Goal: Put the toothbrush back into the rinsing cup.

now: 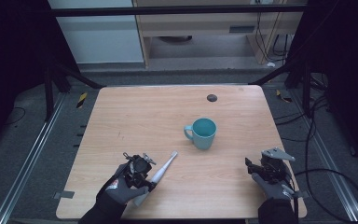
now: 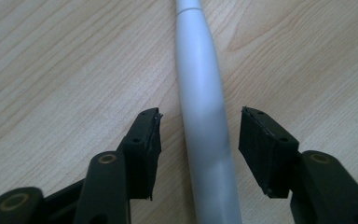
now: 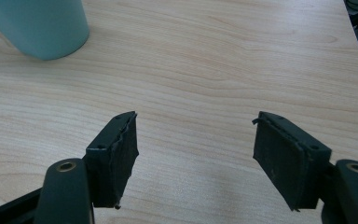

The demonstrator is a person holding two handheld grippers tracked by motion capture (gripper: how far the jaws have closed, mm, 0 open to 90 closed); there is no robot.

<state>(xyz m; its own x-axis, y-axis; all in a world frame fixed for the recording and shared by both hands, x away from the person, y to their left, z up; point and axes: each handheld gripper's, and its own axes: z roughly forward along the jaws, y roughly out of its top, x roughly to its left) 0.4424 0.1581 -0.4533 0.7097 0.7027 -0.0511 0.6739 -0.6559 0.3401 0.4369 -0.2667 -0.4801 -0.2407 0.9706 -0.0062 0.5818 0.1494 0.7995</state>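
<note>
A slim white stick-like object [image 1: 165, 165] lies slanted on the wooden table [image 1: 177, 112] near the front left. My left gripper [image 1: 142, 169] is down over its lower part. In the left gripper view the white object [image 2: 199, 70] runs between the jaws of my left gripper [image 2: 200, 126], with a gap of bare wood on each side, so the gripper is open. A teal mug [image 1: 203, 133] stands upright mid-table. My right gripper [image 1: 255, 167] rests open at the front right, and in its own view my right gripper [image 3: 196, 126] holds nothing, with the mug [image 3: 42, 28] at the upper left.
A small dark round spot [image 1: 211, 97] sits near the table's far edge. Cables [image 1: 335, 177] trail on the floor to the right. Metal rails [image 1: 28, 158] run along both sides of the table.
</note>
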